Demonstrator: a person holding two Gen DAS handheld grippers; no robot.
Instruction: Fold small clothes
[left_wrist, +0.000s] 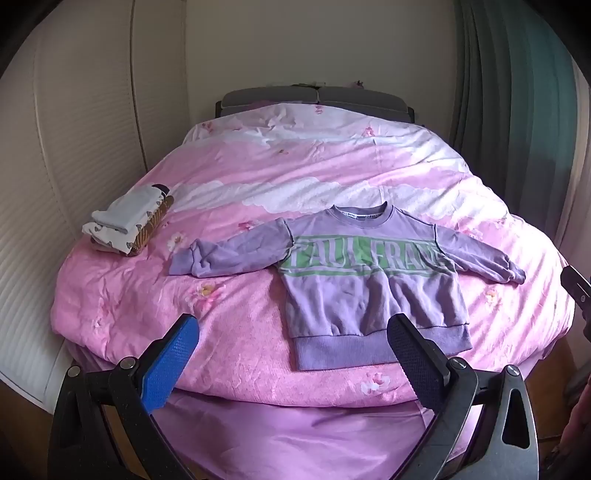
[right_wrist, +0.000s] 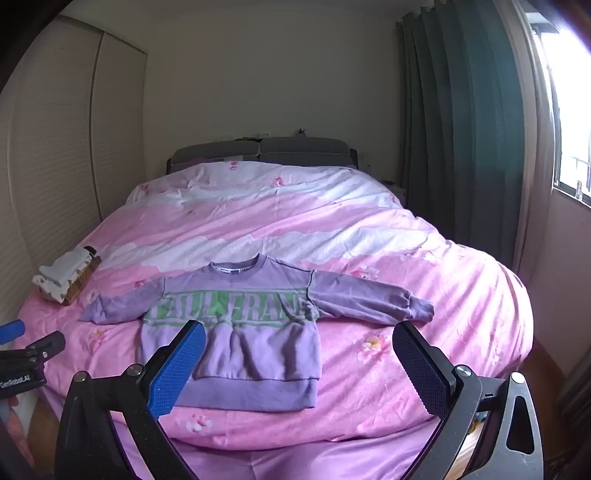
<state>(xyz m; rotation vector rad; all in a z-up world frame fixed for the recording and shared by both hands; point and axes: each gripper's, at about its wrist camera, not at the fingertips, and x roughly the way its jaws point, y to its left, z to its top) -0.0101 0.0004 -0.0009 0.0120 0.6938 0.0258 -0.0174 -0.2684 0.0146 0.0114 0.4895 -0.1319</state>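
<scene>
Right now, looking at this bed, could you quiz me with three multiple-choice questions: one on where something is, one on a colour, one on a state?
1. Where does the stack of folded clothes lie on the bed?
A. On top of the sweatshirt
B. Near the bed's left edge, apart from the sweatshirt
C. Against the headboard

2. What colour is the band behind the lettering on the sweatshirt?
A. Green
B. Red
C. Yellow

3. How does the sweatshirt lie?
A. Folded in half
B. Rolled into a bundle
C. Spread flat, front up, both sleeves out to the sides

Answers:
1. B: the stack sits by the left edge, with bare pink cover between it and the left sleeve.
2. A: a green band crosses the purple chest.
3. C: hem, collar and both sleeves are laid open, while the left claw and right claw stand open before it.
</scene>
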